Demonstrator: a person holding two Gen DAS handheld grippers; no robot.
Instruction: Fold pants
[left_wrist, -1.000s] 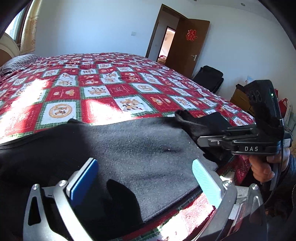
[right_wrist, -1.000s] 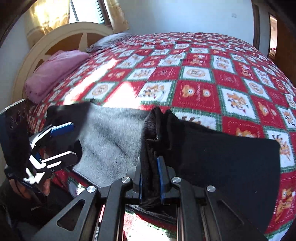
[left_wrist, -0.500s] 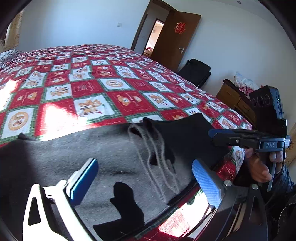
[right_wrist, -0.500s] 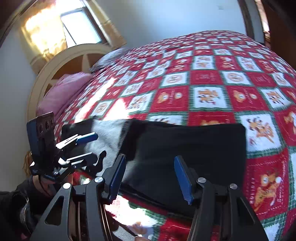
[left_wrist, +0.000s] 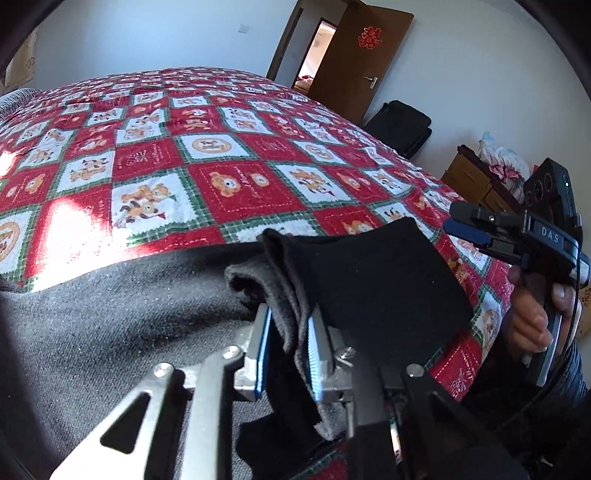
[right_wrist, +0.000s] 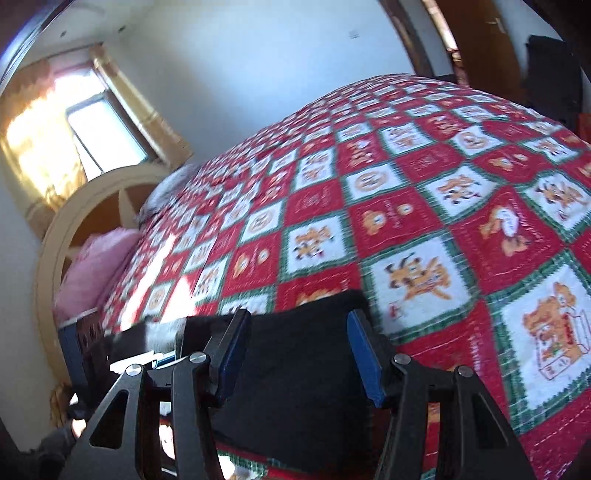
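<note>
The pants (left_wrist: 369, 280), dark and fleecy, are spread along the near edge of the bed (left_wrist: 229, 184), which is covered by a red, green and white checked quilt printed with cartoon animals. In the left wrist view a bunched fold of the fabric is clamped between the blue pads of the left tongs (left_wrist: 288, 350), which are closed on it; grey material is spread out to the left of that grip and a flatter black panel to the right. The right tongs (left_wrist: 469, 229) are seen in that view at the right edge, held in a hand (left_wrist: 532, 317) above the corner of the bed and apart from the cloth. In the right wrist view the right tongs (right_wrist: 295, 358) are held wide open, with the pants (right_wrist: 295, 387) seen between and below the two blue pads but not gripped. That view is blurred, so whether the pads touch the fabric cannot be judged with certainty. A pink pillow (right_wrist: 96, 269) is seen by the curved headboard (right_wrist: 74, 221), and a brown door (left_wrist: 354, 59) stands open beyond the bed.
</note>
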